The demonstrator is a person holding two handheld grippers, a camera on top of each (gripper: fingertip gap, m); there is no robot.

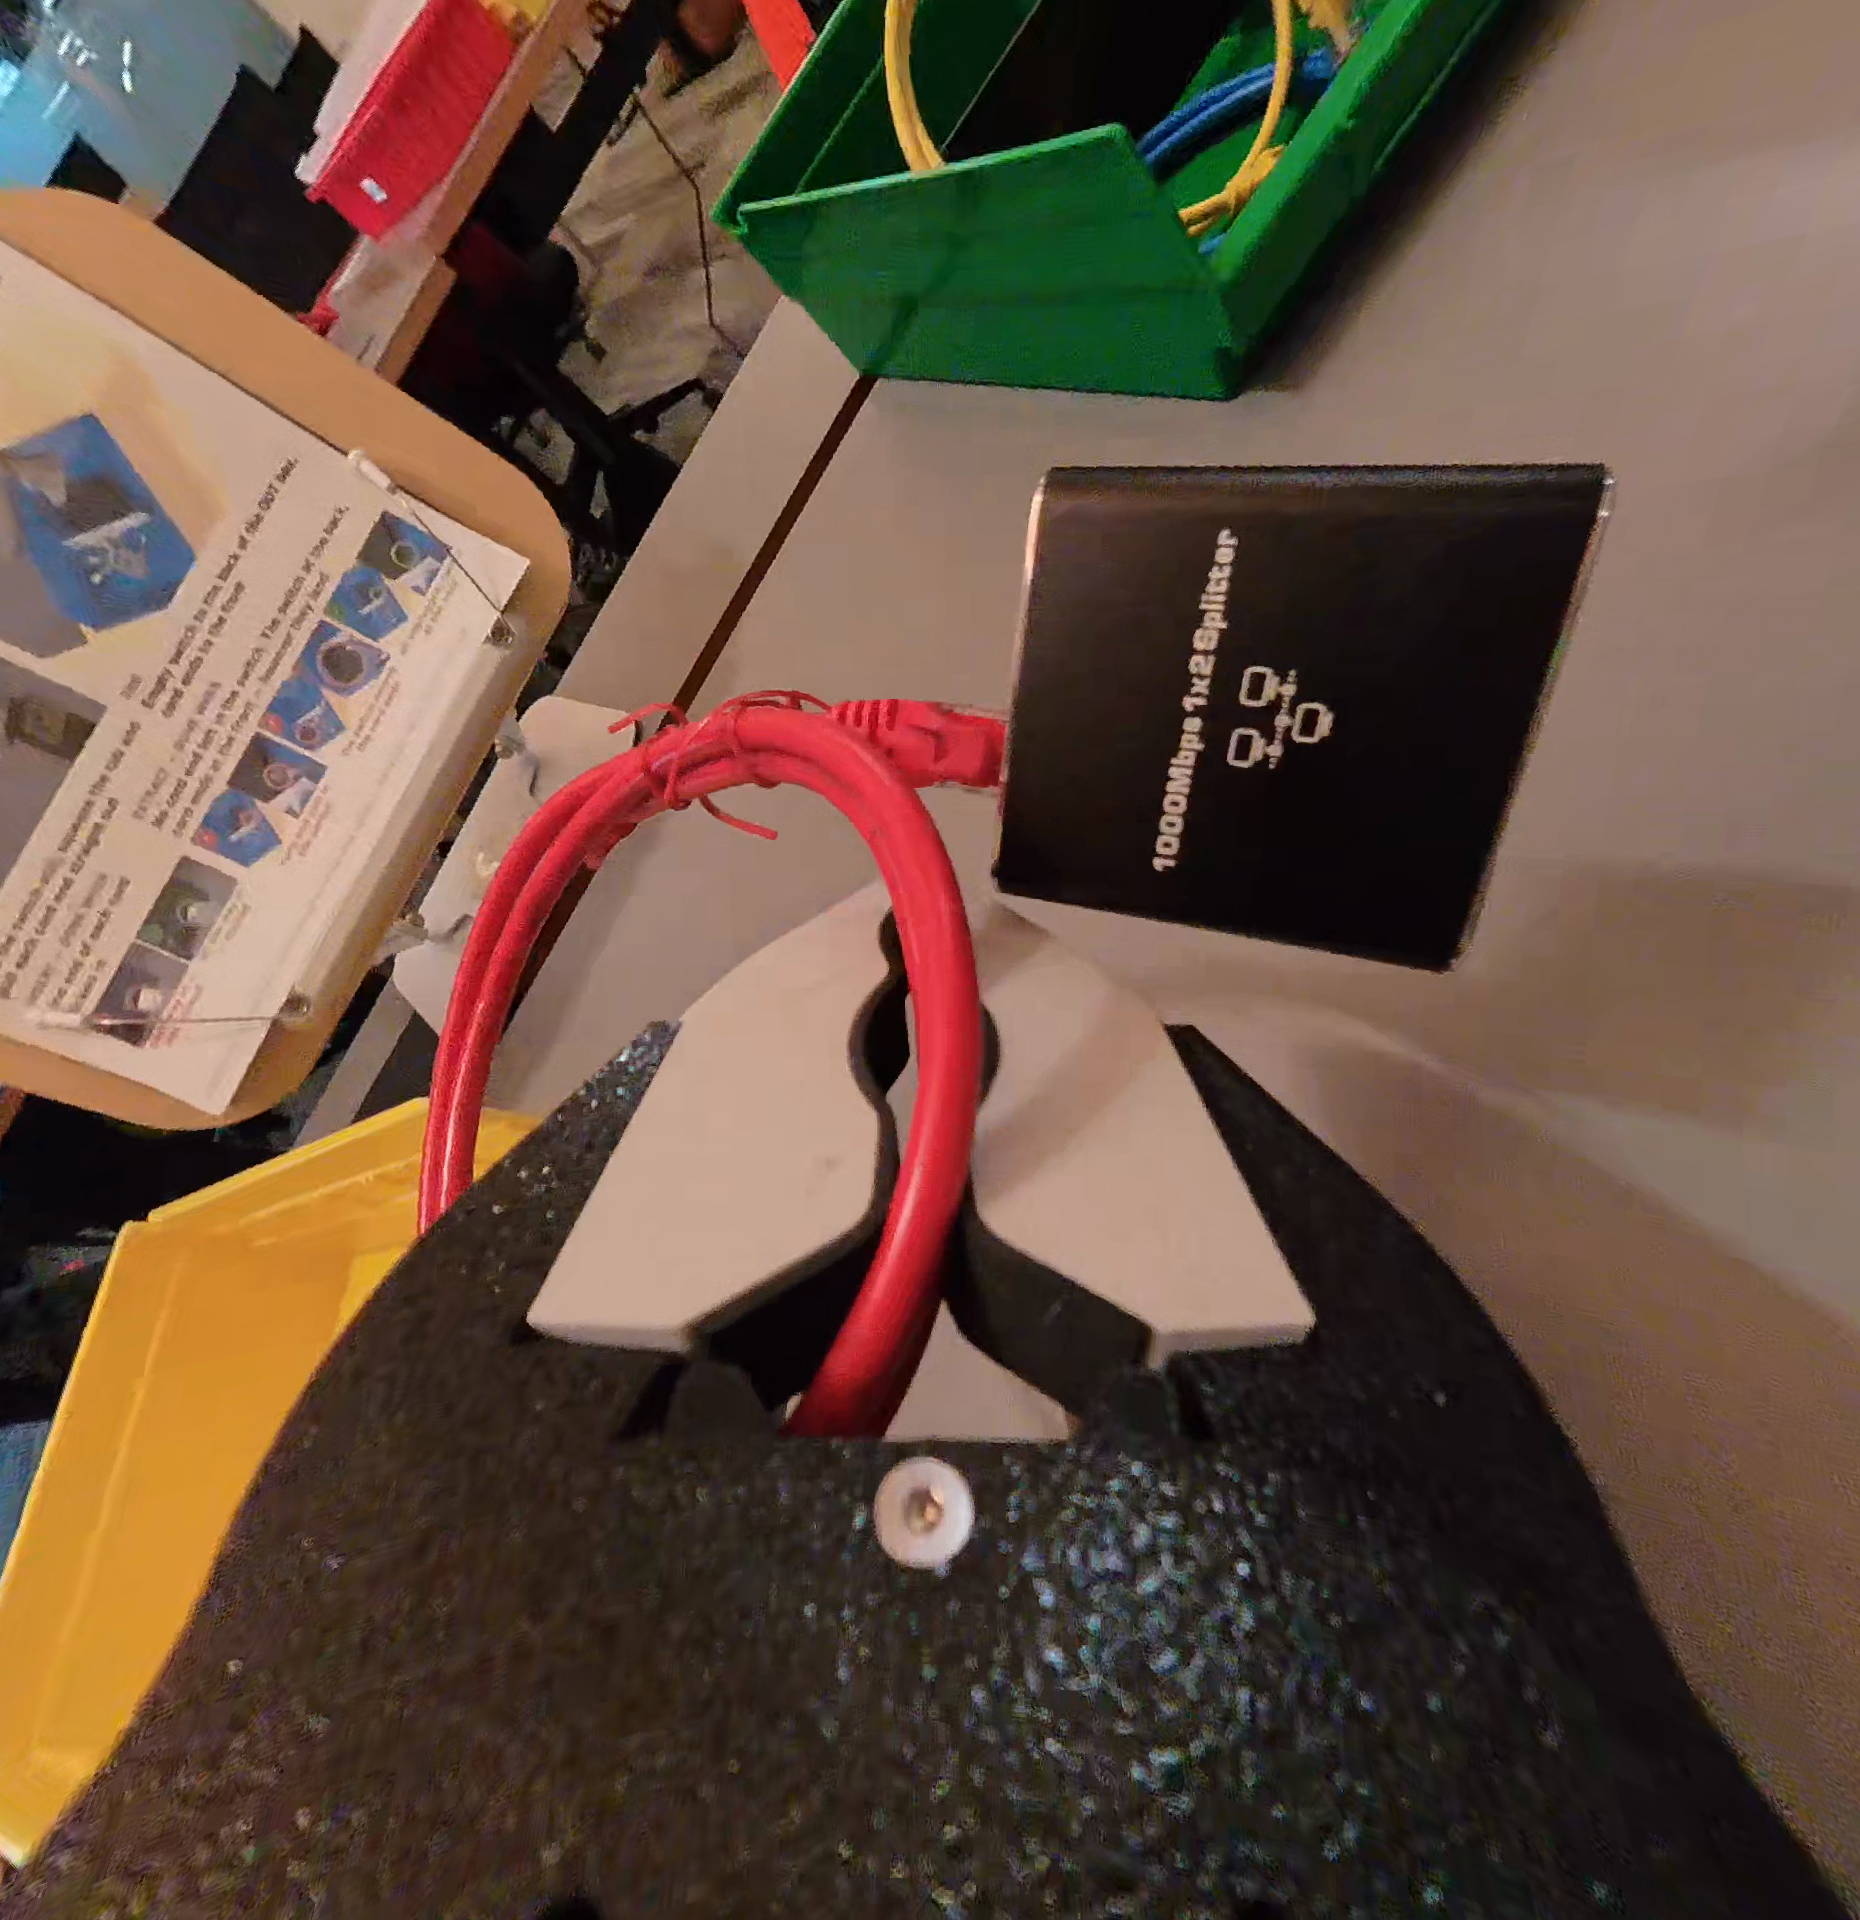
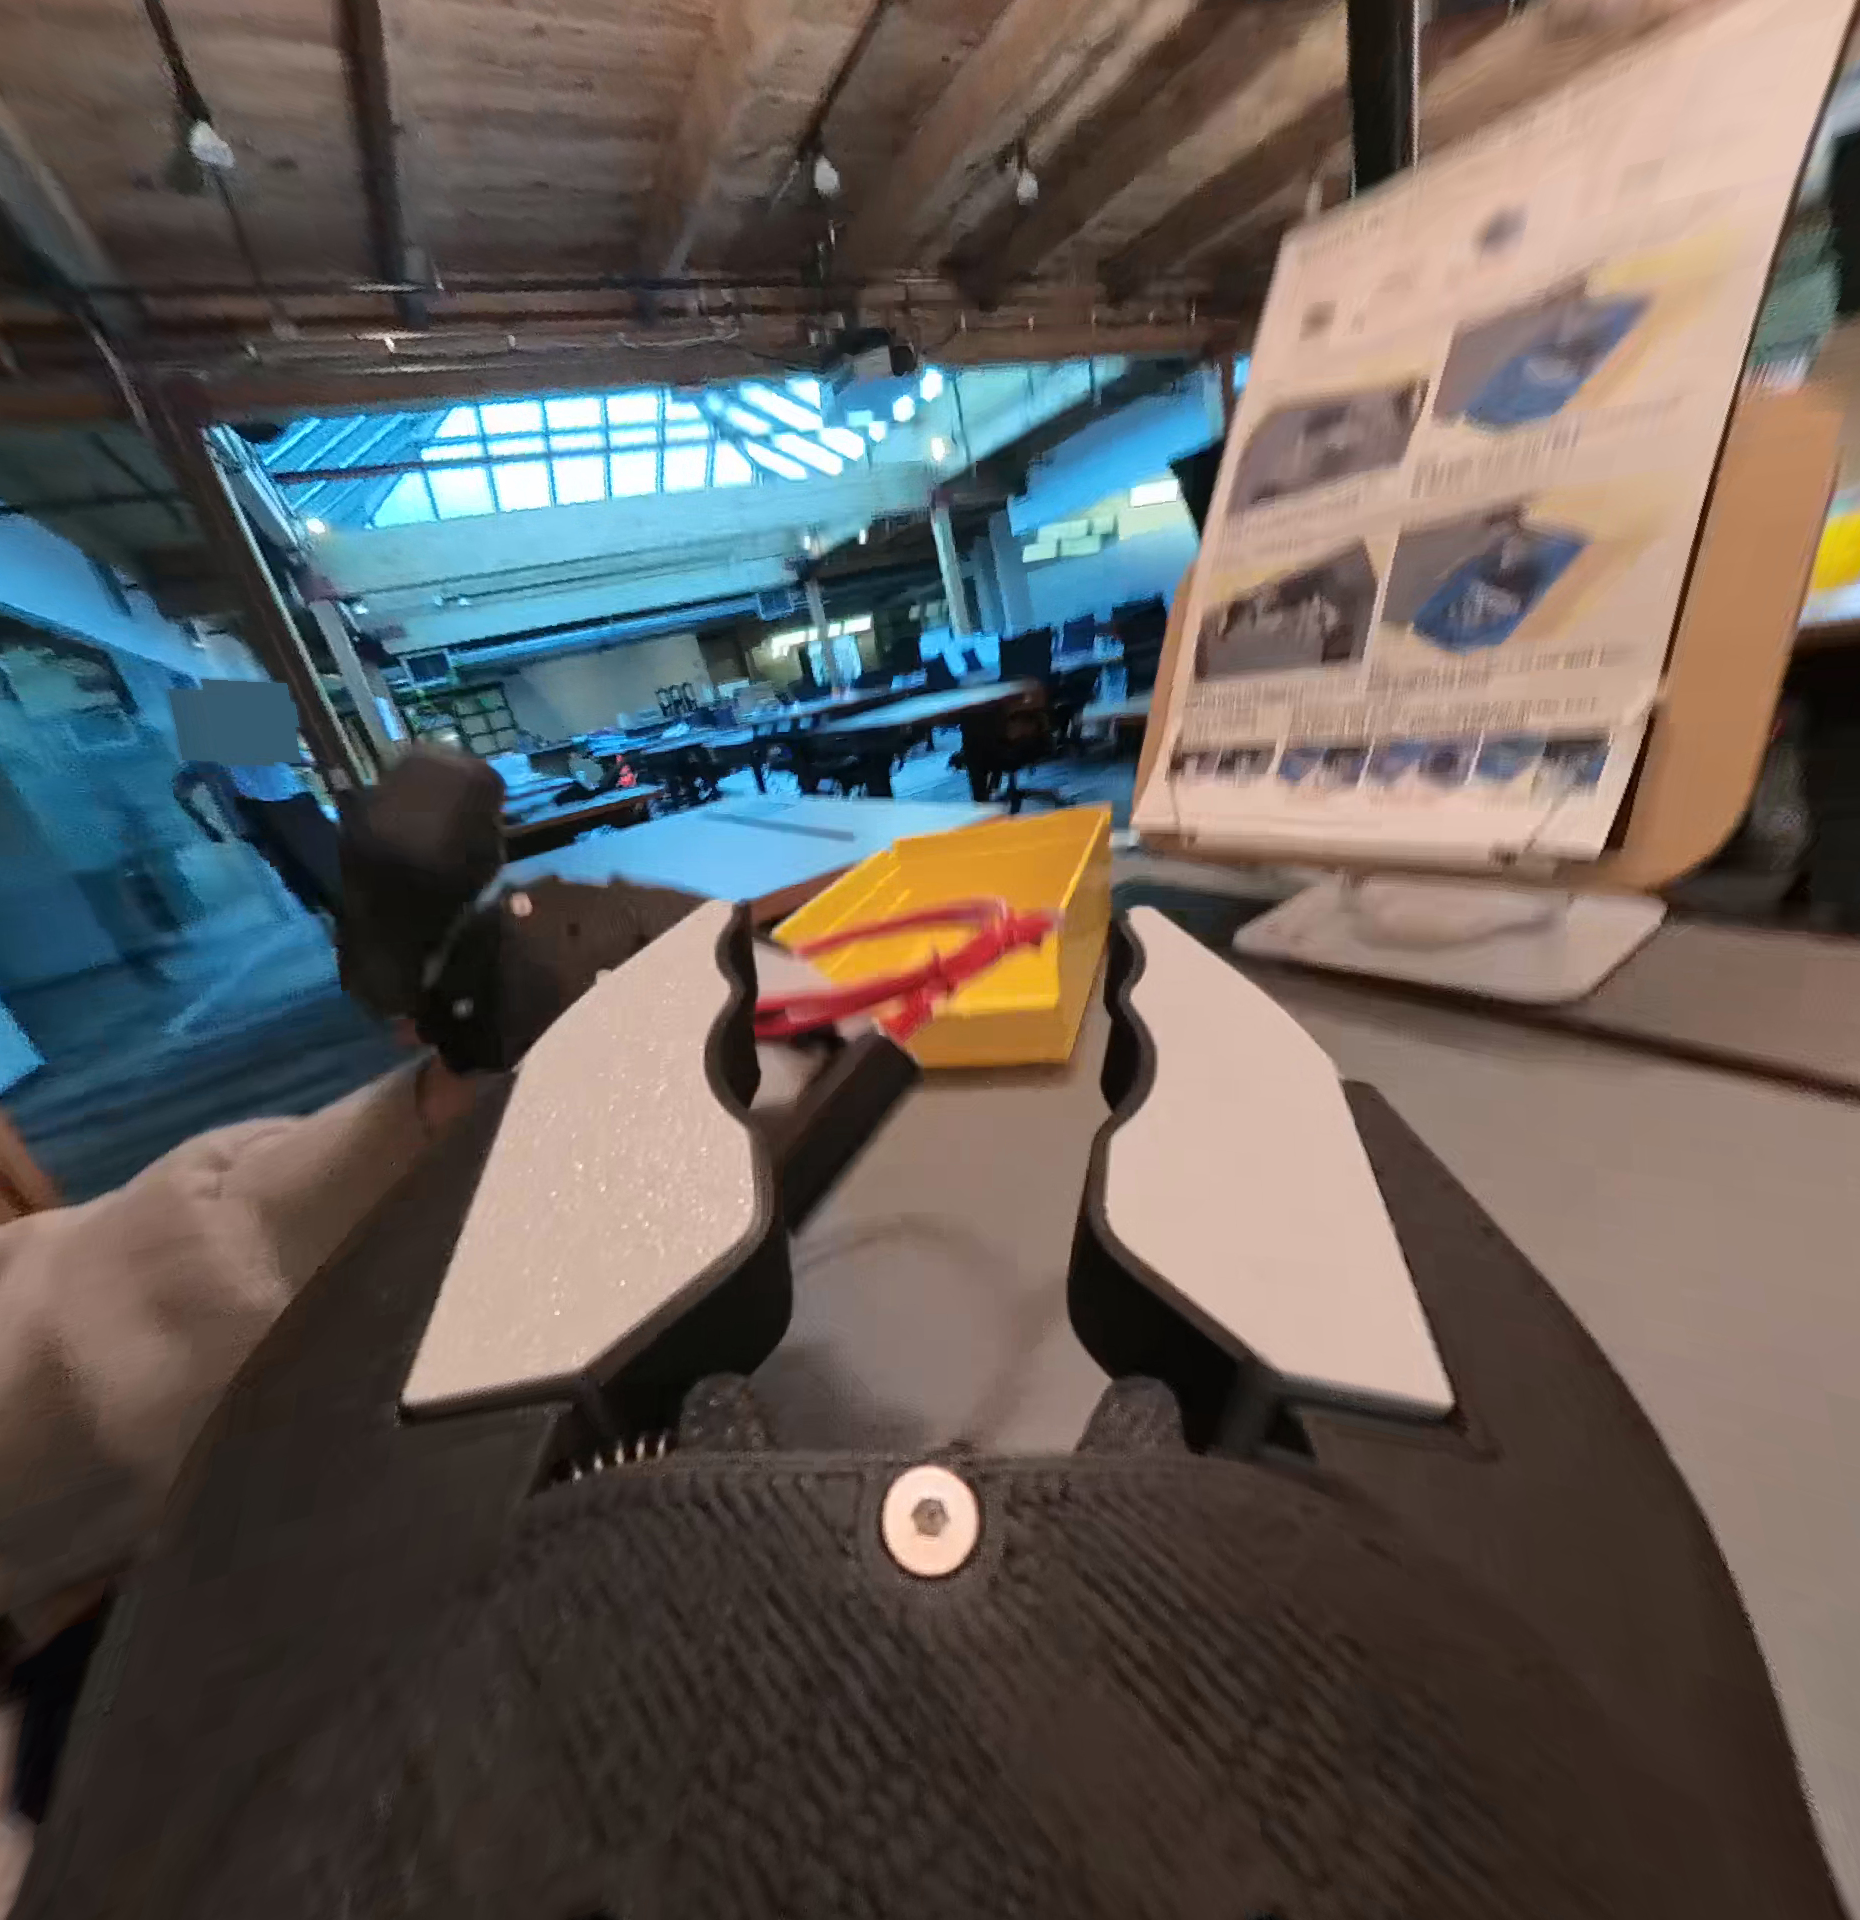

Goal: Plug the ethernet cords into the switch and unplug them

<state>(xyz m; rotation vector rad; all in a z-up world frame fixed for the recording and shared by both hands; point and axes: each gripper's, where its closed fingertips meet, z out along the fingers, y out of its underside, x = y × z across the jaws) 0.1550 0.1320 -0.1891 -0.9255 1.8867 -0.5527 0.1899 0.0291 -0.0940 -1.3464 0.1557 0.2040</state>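
In the left wrist view, a black switch box (image 1: 1300, 717) lies on the grey table (image 1: 1632, 1143). A red ethernet cord (image 1: 936, 1039), coiled and tied with red twist ties, has its plug (image 1: 926, 738) in the switch's left side. My left gripper (image 1: 936, 935) is shut on a strand of the cord just in front of the switch. In the right wrist view, my right gripper (image 2: 926, 935) is open and empty, held above the table. Beyond it, blurred, are the red cord (image 2: 936, 935) and the left gripper's black body (image 2: 552, 935).
A green bin (image 1: 1009, 281) with yellow and blue cords stands behind the switch. A yellow bin (image 1: 230, 1403) sits at the table's left edge and also shows in the right wrist view (image 2: 1009, 862). An instruction board on a stand (image 1: 230, 675) is nearby. A sleeve (image 2: 126, 1299) is at the left. Spacing between my two grippers at the tips: around 15 centimetres.
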